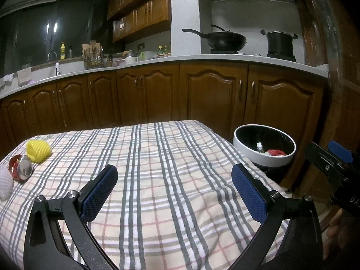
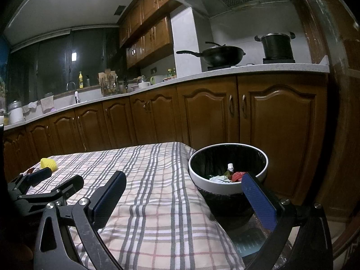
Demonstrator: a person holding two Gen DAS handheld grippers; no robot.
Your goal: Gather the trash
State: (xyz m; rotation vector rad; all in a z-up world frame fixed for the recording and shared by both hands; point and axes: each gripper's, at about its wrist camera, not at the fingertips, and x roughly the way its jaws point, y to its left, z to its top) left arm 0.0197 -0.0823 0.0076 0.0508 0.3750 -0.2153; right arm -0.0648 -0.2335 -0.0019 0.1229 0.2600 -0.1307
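Left gripper [image 1: 174,193]: jaws spread wide, nothing between the blue pads [image 1: 248,194]. It hangs above the near part of the checked cloth [image 1: 157,168] covering the table, pointing toward the brown cabinets [image 1: 202,94].

Right gripper [image 2: 184,196]: jaws likewise spread wide and holding nothing. Its left finger sits over the right side of the cloth; its right pad [image 2: 258,200] overlaps the near rim of the trash bin [image 2: 195,177] in this view. Whether it touches the rim cannot be told.

Trash still on the table, at the far left corner of the cloth: a yellow foam net [image 1: 38,151], a red wrapper with a shiny metal lid [image 1: 21,167] just beside it on the near side, and a white foam net [image 1: 5,185] at the left edge of the frame. All three lie well apart from both grippers. In the right wrist view only the yellow piece shows clearly.

Bin: white rim, black liner, standing on the floor just beside the right edge of the table. Inside lie a red wrapper [image 2: 238,176], crumpled white paper [image 2: 219,178] and a small bottle with a white cap [image 2: 230,166].

Surroundings: a counter [image 1: 157,61] runs behind, carrying a black wok [image 1: 225,39] and a black pot [image 1: 280,41] on the stove.
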